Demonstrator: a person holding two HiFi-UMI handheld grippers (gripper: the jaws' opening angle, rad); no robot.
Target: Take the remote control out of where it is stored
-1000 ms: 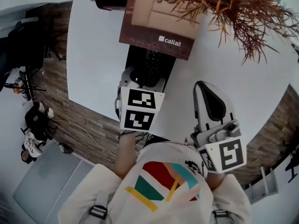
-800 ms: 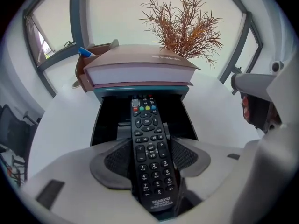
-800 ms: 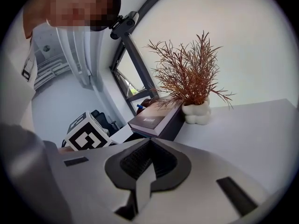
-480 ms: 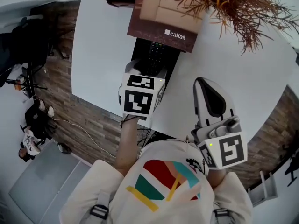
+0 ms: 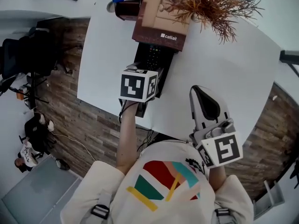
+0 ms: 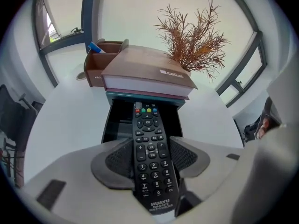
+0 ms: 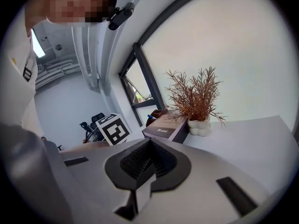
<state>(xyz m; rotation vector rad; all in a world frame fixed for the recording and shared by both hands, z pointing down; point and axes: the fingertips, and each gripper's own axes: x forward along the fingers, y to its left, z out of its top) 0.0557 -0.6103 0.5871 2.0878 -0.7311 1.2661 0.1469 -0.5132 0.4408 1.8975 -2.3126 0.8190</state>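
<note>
left gripper (image 6: pixel 151 158) clamped on remote (image 6: pixel 148 125) over black drawer (image 6: pixel 117 121), table (image 6: pixel 65 120) near edge | right gripper (image 7: pixel 148 149) jaws pressed together, empty

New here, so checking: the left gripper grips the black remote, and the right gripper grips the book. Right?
No: the right gripper grips nothing; its jaws are shut, as the right gripper view shows. The left gripper does grip the black remote.

At top centre a brown book (image 5: pixel 161 17) lies on the white table (image 5: pixel 224 69), a dried russet plant (image 5: pixel 212 6) to its right, and left of it what seems a brown pen holder (image 5: pixel 126 6).
</note>
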